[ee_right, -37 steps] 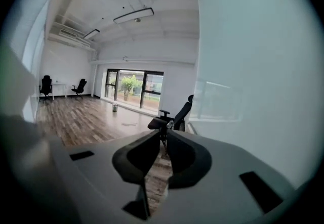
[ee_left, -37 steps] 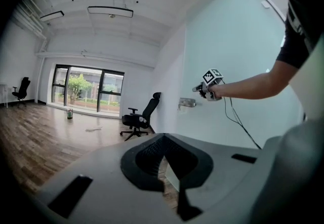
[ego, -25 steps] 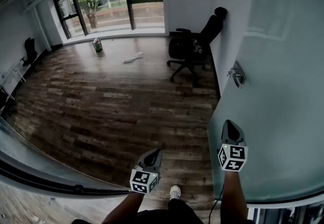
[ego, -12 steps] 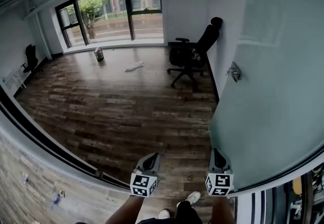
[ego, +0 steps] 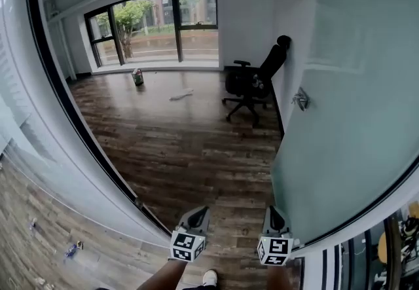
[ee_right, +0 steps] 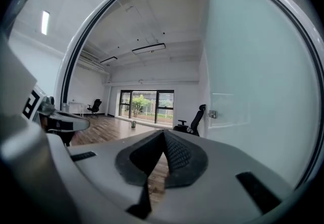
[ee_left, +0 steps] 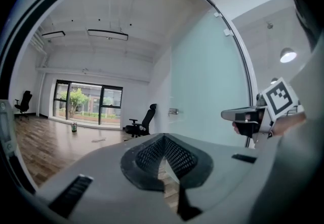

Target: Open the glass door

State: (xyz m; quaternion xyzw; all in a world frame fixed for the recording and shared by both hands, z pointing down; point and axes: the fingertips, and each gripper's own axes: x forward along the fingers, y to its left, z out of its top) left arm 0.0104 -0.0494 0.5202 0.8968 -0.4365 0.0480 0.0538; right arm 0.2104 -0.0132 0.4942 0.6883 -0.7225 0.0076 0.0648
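The glass door (ego: 353,125) stands swung wide at the right, seemingly fully open, so little remains; left gripper (ego: 195,218) and right gripper (ego: 274,216) are both pressed together, holding nothing.

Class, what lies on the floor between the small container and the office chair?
A white scrap lies between container and chair; the head view shows it.

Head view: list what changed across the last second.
The right gripper dropped down and left, away from the glass door, ending level with the left gripper. The view pulled back, so the door frame now arcs up the left side. Nothing was gripped or released. Unchanged: door open, chair in place, both grippers empty.
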